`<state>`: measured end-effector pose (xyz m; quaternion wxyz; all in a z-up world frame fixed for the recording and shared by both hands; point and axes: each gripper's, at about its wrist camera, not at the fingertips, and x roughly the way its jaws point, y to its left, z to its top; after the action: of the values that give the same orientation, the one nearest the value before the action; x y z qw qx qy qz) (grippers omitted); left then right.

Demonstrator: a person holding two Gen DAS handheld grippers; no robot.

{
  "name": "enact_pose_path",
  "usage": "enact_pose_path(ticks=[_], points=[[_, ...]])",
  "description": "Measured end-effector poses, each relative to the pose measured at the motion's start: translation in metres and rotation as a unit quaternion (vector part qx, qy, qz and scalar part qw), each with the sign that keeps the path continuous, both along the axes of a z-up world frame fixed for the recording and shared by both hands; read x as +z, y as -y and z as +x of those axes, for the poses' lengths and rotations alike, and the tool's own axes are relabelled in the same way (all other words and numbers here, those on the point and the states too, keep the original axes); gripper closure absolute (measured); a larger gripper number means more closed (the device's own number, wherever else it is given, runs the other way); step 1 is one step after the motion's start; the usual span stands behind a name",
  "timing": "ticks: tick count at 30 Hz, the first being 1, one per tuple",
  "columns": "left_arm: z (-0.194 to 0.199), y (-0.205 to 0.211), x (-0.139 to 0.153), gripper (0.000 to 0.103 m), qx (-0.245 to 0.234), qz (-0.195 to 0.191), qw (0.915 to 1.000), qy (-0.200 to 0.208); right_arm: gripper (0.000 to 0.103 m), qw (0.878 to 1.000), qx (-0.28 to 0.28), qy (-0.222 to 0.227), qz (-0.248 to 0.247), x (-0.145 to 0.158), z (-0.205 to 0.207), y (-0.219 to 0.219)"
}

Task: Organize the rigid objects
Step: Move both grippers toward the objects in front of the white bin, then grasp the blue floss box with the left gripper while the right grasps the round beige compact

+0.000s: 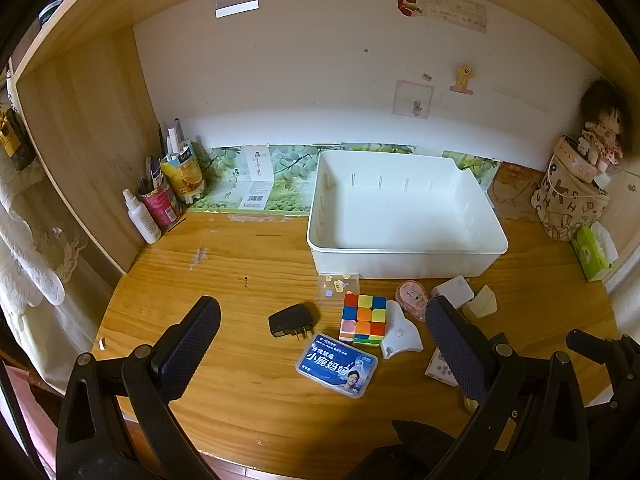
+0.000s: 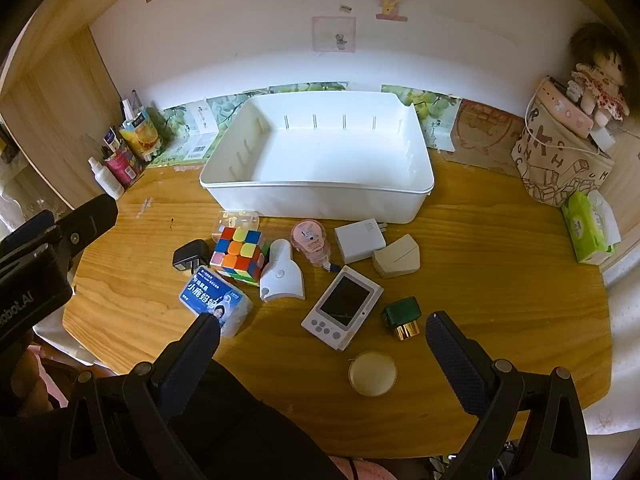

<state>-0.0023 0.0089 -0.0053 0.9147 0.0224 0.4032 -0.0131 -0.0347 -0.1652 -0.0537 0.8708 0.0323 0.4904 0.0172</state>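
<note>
Small rigid objects lie scattered on a wooden desk (image 2: 500, 280) beneath the wide-spread, empty left gripper (image 1: 324, 344) and right gripper (image 2: 322, 344): nearest a round tin (image 2: 373, 373), then a puzzle cube (image 2: 239, 254), with the empty white bin (image 2: 320, 200) behind.

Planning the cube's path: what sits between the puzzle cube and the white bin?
A small clear case lies between the puzzle cube and the white bin, touching the cube's far side; clearest in the right wrist view.
</note>
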Motion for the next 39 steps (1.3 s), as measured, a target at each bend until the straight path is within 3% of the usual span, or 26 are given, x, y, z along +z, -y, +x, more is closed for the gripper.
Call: enact_pose_path(ticks=[7, 25, 33, 39], points=[[0.0, -0.007, 0.003, 0.001, -0.008, 0.01, 0.9999, 0.005, 0.0, 1.0, -0.003, 0.002, -0.006, 0.001, -0.001, -0.009], [0.008, -0.039, 0.005, 0.001, -0.058, -0.036, 0.9976, 0.006, 0.0, 0.998, -0.054, -0.006, -0.013, -0.001, -0.011, -0.036], [0.015, -0.032, -0.009, 0.001, -0.085, -0.044, 0.995, -0.03, 0.0, 0.995, -0.089, -0.035, -0.002, -0.013, -0.021, -0.03], [0.02, -0.018, -0.032, 0.001, -0.091, -0.034, 0.9908, -0.094, 0.0, 0.989, -0.127, -0.076, 0.028, -0.03, -0.033, -0.011]])
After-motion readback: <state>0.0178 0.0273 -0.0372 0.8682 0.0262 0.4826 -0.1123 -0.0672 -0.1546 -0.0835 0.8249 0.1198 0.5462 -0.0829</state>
